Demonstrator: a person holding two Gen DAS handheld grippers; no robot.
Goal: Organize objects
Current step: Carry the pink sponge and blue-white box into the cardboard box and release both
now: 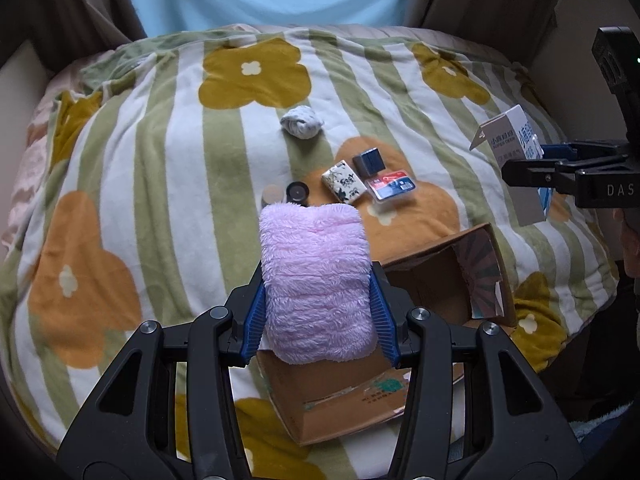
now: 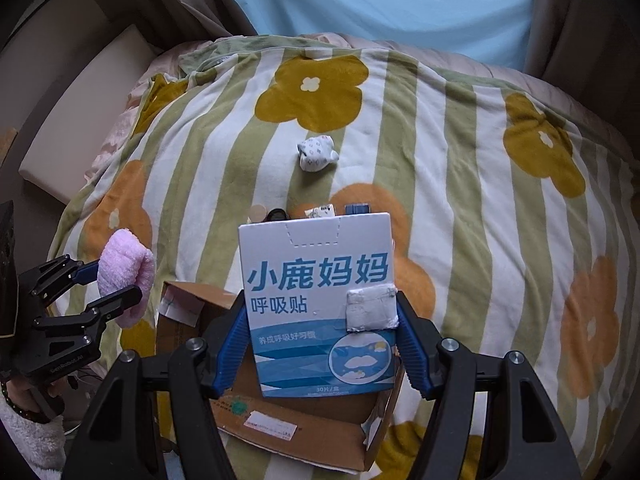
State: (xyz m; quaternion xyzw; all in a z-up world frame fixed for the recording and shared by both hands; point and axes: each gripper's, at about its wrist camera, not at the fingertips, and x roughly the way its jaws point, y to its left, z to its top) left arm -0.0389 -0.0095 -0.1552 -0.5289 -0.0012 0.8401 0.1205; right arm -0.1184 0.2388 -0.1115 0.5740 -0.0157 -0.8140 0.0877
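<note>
My left gripper point(image 1: 316, 300) is shut on a fluffy pink cloth bundle point(image 1: 316, 280), held above the open cardboard box point(image 1: 424, 296). In the right wrist view the same pink bundle point(image 2: 126, 276) shows at the left, clamped in the left gripper point(image 2: 116, 284). My right gripper point(image 2: 320, 320) is shut on a white and blue carton point(image 2: 320, 300) with Chinese print, also over the cardboard box point(image 2: 296, 420). That carton point(image 1: 516, 160) appears at the right edge of the left wrist view.
On the flowered striped blanket point(image 1: 160, 160) lie a rolled sock point(image 1: 302, 122), a patterned packet point(image 1: 344, 186), a dark small box point(image 1: 369, 161), a clear card case point(image 1: 392, 187) and two small round lids point(image 1: 298, 191). A person's sleeve point(image 2: 24, 440) shows at the lower left.
</note>
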